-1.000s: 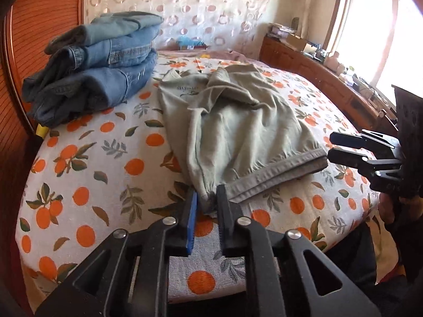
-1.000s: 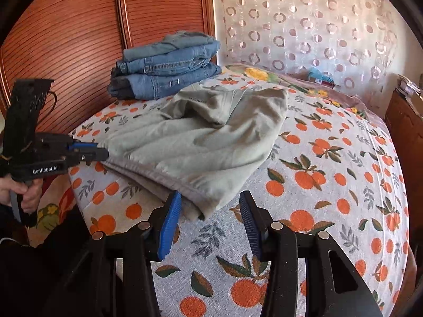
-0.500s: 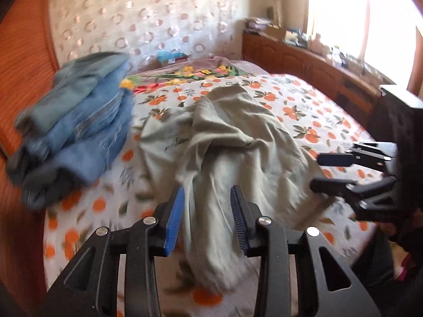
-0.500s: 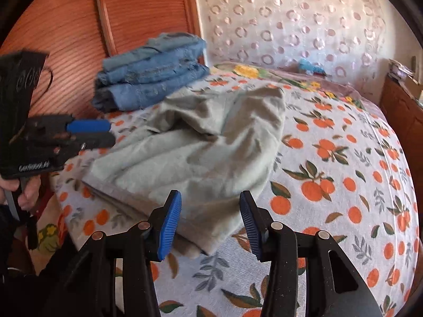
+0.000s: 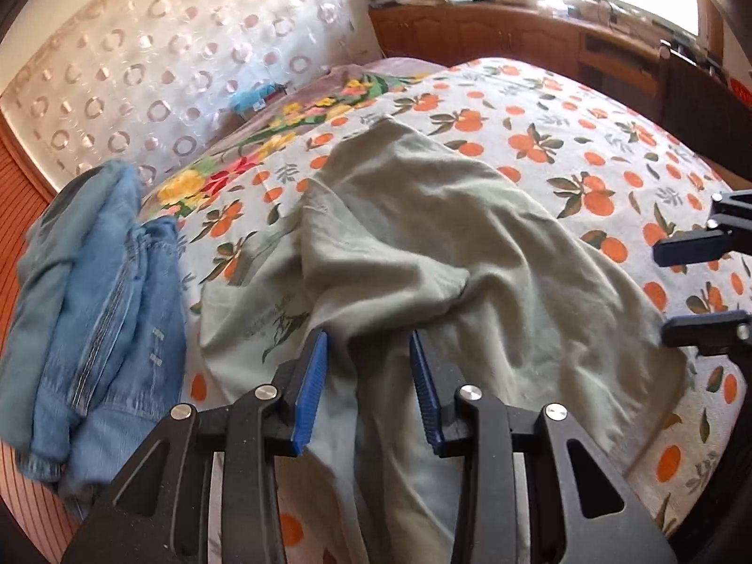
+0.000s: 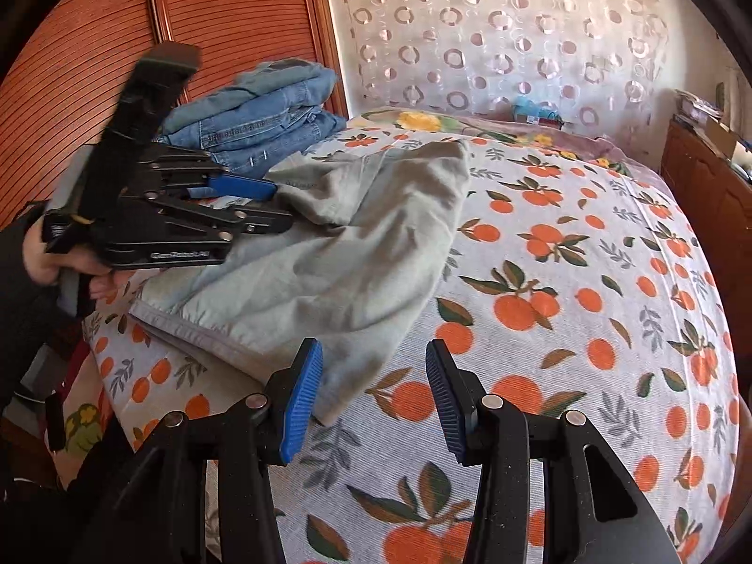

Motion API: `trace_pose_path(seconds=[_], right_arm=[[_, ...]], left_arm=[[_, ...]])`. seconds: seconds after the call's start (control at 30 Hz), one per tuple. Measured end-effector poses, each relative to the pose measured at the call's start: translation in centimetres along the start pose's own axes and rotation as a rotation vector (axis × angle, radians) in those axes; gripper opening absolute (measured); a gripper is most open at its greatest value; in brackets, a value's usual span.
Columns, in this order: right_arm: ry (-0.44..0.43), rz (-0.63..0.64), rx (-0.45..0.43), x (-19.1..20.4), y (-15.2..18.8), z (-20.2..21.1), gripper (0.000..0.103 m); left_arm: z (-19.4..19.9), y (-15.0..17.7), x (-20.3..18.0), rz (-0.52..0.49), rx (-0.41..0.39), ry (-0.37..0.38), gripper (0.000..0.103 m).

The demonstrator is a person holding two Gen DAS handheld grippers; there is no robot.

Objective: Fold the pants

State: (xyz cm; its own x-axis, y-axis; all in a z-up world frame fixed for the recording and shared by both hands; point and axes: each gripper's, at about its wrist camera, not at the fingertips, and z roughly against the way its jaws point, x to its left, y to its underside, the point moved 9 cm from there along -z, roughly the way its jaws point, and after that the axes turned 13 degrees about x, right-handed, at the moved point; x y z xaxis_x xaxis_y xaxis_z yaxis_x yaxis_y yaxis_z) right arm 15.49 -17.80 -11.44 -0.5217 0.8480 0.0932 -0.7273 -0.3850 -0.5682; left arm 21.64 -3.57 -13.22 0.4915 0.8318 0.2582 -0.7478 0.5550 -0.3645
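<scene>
Pale green pants (image 5: 423, 244) lie rumpled on the orange-print bed, also in the right wrist view (image 6: 348, 254). My left gripper (image 5: 369, 376) is open and hovers over the pants' near part, cloth showing between its blue pads without being clamped. It appears in the right wrist view (image 6: 263, 202) above the pants' left side. My right gripper (image 6: 373, 395) is open, just above the pants' near corner and hem. Its fingers (image 5: 695, 244) show at the right edge of the left wrist view.
A stack of folded blue jeans (image 5: 94, 310) sits at the bed's left side by the wooden wardrobe (image 6: 94, 47). The bedspread (image 6: 587, 329) stretches to the right. A patterned curtain (image 6: 493, 37) hangs behind; a wooden cabinet (image 5: 517, 37) stands under the window.
My left gripper let go of the pants' hem, opened, and moved forward over the pants. The pants became more rumpled. My right gripper stayed open and crept closer to the pants' corner.
</scene>
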Motion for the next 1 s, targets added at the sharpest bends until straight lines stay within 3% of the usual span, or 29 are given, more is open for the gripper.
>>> trace_pose_path(seconds=[0.13,0.33,0.4,0.47,0.57,0.73,0.87,1.0], right_arm=[[-0.002,-0.009,-0.004,-0.5,0.2,0.3,0.048],[-0.02,0.006,-0.016,-0.2,-0.2,0.2,0.048],[-0.023,0.014,-0.025,0.1,-0.7,0.2,0.048],[-0.031,0.02,-0.032,0.5,-1.1,0.2,0.048],[-0.036,0.03,-0.035,0.9,-1.5,-0.1,0.048],[-0.045,0.03,-0.034,1.2,-1.6,-0.5,0.048],[-0.043,0.028,-0.025,1.2,-1.4,-0.9,0.048],[-0.045,0.026,-0.02,1.2,-1.3,-1.2,0.048]], left_arm=[[-0.2,-1.1,-0.5,-0.025,0.001,-0.008,0.037],[-0.5,-2.3,-1.4,-0.044,0.009,0.05,0.037],[-0.1,-2.5,-1.4,-0.036,-0.004,0.092,0.03],[0.3,-2.7,-1.4,-0.025,-0.012,0.135,0.013],[0.5,-2.8,-1.2,-0.024,-0.014,0.131,0.008],[0.4,-2.4,-0.8,-0.02,-0.002,0.135,0.009],[0.1,-2.1,-0.7,-0.019,0.013,0.146,0.024],[-0.3,-2.1,-1.2,-0.025,0.017,0.162,0.027]])
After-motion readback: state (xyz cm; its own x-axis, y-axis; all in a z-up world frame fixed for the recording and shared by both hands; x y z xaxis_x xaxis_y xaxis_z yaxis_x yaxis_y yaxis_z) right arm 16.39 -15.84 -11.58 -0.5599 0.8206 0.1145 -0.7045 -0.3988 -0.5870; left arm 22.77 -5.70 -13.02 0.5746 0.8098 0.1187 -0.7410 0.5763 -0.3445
